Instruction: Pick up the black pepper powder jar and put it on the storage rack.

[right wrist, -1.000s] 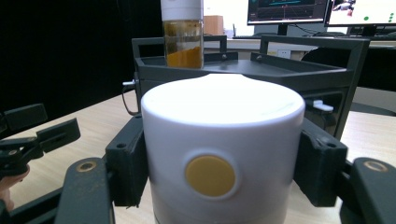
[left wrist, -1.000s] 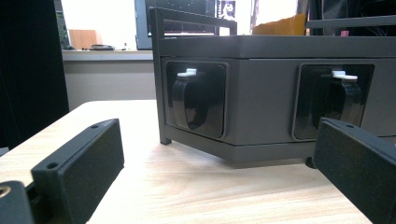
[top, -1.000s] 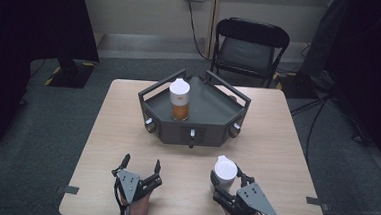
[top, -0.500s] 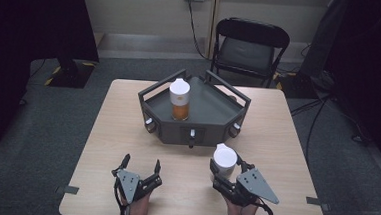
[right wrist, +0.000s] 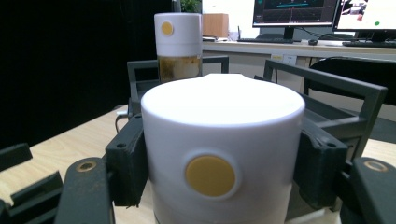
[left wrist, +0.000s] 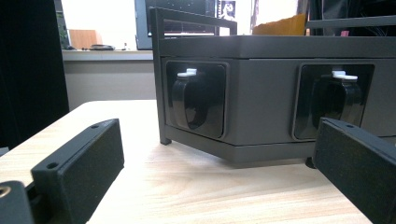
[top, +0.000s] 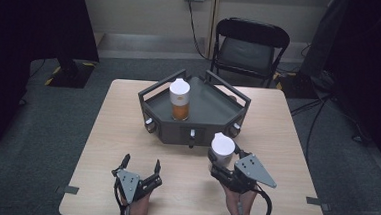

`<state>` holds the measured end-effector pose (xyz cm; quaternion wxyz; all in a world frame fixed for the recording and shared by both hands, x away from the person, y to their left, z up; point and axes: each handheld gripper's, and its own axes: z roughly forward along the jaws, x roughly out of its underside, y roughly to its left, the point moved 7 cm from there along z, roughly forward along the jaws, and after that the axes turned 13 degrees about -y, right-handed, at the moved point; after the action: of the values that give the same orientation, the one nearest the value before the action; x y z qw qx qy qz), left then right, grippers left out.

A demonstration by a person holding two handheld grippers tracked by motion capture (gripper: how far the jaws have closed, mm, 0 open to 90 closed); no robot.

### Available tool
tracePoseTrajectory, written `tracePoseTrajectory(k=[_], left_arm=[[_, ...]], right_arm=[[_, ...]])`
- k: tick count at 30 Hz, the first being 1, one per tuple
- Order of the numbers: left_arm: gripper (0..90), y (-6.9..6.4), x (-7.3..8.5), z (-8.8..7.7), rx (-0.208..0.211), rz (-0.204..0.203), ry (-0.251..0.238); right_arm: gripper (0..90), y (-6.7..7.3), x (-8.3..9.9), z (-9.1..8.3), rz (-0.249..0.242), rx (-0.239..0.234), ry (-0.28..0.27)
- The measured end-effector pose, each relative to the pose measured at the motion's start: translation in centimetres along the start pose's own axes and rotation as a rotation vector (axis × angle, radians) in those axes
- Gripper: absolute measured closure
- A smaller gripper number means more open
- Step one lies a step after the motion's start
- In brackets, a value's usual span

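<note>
Right gripper (top: 220, 157) pinches white-capped bottle (top: 222, 148) just before dark tray (top: 217, 121); left gripper (top: 139, 168) spread wide, nothing between, low over table (top: 107, 132).

The right gripper (top: 223, 162) holds a capped jar (top: 222, 148) upright between its jaws. Just ahead of it stands the tray (top: 212, 129), with a second jar (top: 180, 100) inside, farther ahead and to the left. The left gripper (top: 141, 165) rests on the table (top: 101, 147), the tray ahead to its right.
</note>
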<state>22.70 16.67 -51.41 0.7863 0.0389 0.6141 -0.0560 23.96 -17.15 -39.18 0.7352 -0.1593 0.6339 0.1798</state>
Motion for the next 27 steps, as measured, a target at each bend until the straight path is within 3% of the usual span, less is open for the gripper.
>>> tracePoseTrajectory(k=[12,27], left_arm=[[1.6,0.0,0.0,0.0,-0.003,0.001,0.0],[1.6,0.0,0.0,0.0,-0.004,0.0,0.0]], right_arm=[[30.3,-0.5,-1.5,1.9,-0.007,-0.005,-0.008],[30.3,-1.6,-3.1,5.8,-0.035,-0.01,0.0]])
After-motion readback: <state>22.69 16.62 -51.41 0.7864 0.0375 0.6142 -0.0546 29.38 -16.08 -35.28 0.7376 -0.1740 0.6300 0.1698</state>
